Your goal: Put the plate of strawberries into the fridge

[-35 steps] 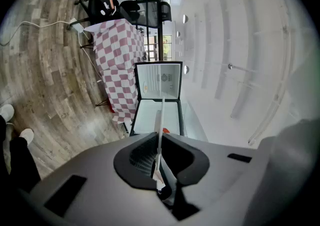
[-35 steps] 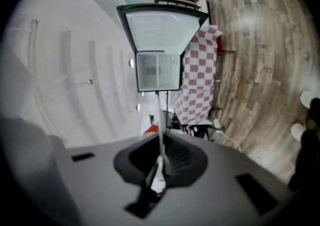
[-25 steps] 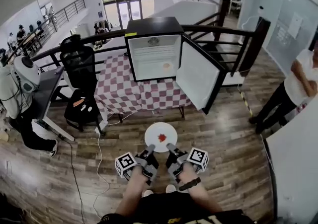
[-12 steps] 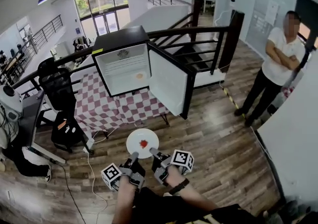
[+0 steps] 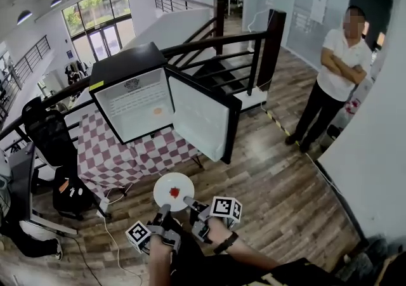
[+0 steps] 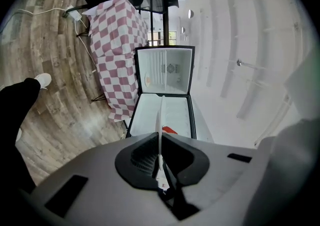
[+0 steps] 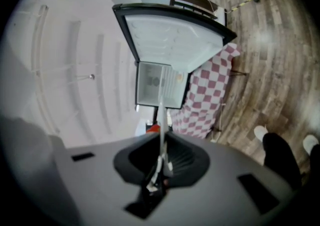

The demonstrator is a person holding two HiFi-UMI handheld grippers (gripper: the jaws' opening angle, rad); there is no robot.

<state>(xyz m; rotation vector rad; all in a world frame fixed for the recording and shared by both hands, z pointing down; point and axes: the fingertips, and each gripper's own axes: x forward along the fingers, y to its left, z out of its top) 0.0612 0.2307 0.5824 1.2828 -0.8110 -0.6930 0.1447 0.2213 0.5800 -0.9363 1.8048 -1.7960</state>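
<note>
A white plate with one red strawberry is carried level above the wooden floor, short of the table. My left gripper is shut on the plate's near left rim and my right gripper is shut on its near right rim. In the left gripper view the plate's edge runs as a thin white line out of the shut jaws, with the strawberry beside it. The right gripper view shows the same edge and strawberry. Ahead, the black fridge stands open and faces me.
The fridge sits on a table with a red-and-white checked cloth; its door swings out to the right. A black chair is left of the table. A person stands at the right by a railing. A cable lies on the floor.
Both grippers have carried the plate forward toward the fridge, which now looks larger and sits further left. The view has swung right, so the standing person is more fully seen.
</note>
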